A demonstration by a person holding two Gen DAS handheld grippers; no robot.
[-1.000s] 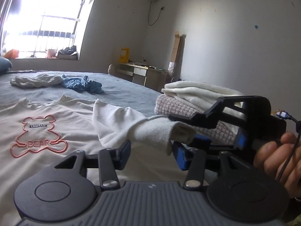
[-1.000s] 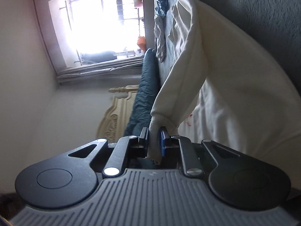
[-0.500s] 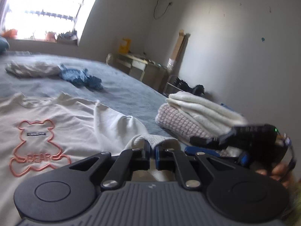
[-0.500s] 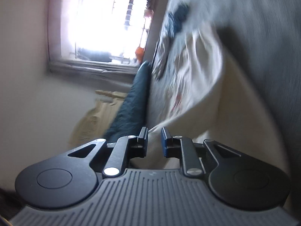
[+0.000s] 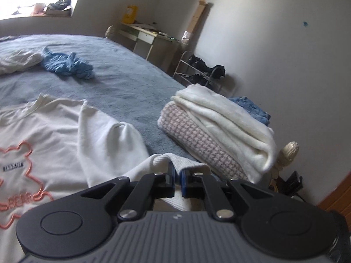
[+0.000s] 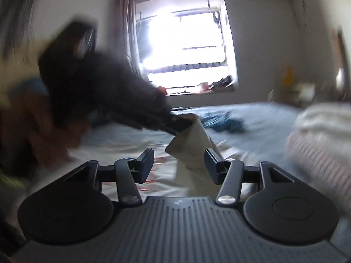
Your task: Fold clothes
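Note:
A cream sweatshirt [image 5: 43,135] with an orange bear outline [image 5: 19,153] lies flat on the grey-blue bed [image 5: 131,83]. Its right sleeve [image 5: 105,140] runs toward me and ends in a ribbed cuff [image 5: 186,164]. My left gripper [image 5: 177,173] is shut on that cuff, raised a little off the bed. The right wrist view is blurred: the left gripper [image 6: 175,125] shows as a dark shape with the cuff [image 6: 190,146] hanging from its tip. My right gripper [image 6: 178,160] is opening. The hanging cloth sits by its right finger and the pads do not press on it.
A stack of folded clothes [image 5: 219,127] sits on the bed's right edge by a carved bedpost [image 5: 287,153]. A crumpled blue garment [image 5: 65,65] and a white one [image 5: 17,62] lie farther up the bed. A desk [image 5: 149,41] and a shoe rack [image 5: 197,72] stand by the wall.
The right gripper passed the cuff to the left gripper, which shut on it and lifted. The right gripper let go, rolled from sideways to upright and spread its fingers.

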